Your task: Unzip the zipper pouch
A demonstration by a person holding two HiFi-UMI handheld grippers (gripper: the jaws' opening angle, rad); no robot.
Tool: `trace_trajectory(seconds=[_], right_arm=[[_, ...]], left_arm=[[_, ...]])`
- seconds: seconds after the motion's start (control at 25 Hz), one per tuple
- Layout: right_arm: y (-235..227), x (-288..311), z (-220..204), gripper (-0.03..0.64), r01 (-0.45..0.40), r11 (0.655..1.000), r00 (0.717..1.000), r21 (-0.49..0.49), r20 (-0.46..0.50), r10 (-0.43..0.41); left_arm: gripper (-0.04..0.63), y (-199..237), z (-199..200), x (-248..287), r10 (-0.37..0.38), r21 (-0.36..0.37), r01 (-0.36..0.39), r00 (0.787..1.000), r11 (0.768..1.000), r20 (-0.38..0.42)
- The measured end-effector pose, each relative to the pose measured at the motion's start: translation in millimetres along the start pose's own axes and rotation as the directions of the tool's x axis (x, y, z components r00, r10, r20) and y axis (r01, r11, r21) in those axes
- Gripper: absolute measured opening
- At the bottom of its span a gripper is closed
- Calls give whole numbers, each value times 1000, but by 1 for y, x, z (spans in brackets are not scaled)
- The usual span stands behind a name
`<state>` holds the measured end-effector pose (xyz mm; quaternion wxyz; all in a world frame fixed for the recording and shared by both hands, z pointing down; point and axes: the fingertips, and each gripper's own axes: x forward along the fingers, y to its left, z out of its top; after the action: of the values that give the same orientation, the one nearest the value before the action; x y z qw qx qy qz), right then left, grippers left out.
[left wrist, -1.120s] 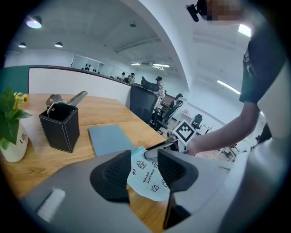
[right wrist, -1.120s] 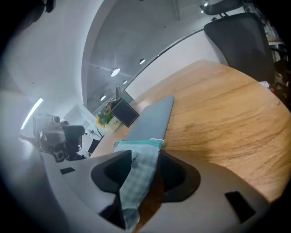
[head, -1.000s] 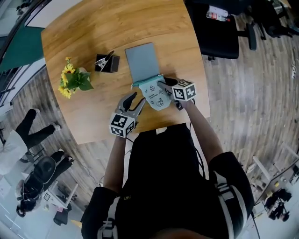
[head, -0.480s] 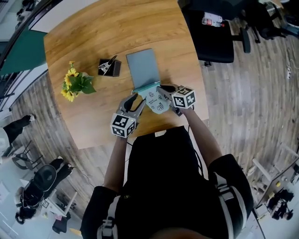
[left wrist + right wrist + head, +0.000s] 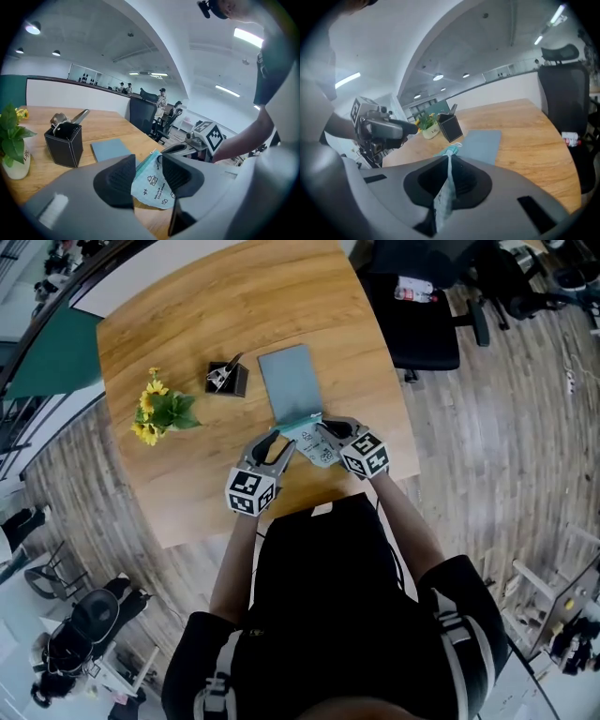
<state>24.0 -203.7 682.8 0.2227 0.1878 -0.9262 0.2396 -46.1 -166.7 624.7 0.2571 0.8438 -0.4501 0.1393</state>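
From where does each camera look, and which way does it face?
Head view: on the person's head, looking steeply down at the table; shows torso, left gripper, right gripper.
Left gripper view: on the left gripper, facing along its open jaws to the pouch; shows the right gripper and arm.
Right gripper view: on the right gripper, jaws just closed on the pouch, facing the flowers; shows the left gripper.
Shared: both gripper views show pouch and black holder.

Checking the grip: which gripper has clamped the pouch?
The right gripper: its jaws have just been closing and now pinch the pouch. The left gripper has its jaws apart, pressing on nothing.
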Motion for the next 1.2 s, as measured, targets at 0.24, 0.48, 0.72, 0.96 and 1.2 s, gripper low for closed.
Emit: trace_trajectory(seconds=[0.24,0.48,0.72,0.96,1.2], right_arm=[[32,-11,2,20,79,980,997,-183,5,-80],[58,-23,7,20,130,931,991,-341,18,-132],[89,-31,2,20,166,836,981,-524,2,-194],[110,-41,-4,18,189,752,970,-632,4,-241],[122,-48,-7,18,226,641,951,-733,24,-307]], left_arm=[[176,-15,-1,-14,-41,36,41,999,999,9],[176,-33,1,-25,-77,81,75,997,994,21],[178,-47,0,-34,-114,132,112,993,985,9],[178,-58,3,-46,-130,164,126,991,978,15],[181,-77,-8,-50,-172,184,174,985,967,-29]])
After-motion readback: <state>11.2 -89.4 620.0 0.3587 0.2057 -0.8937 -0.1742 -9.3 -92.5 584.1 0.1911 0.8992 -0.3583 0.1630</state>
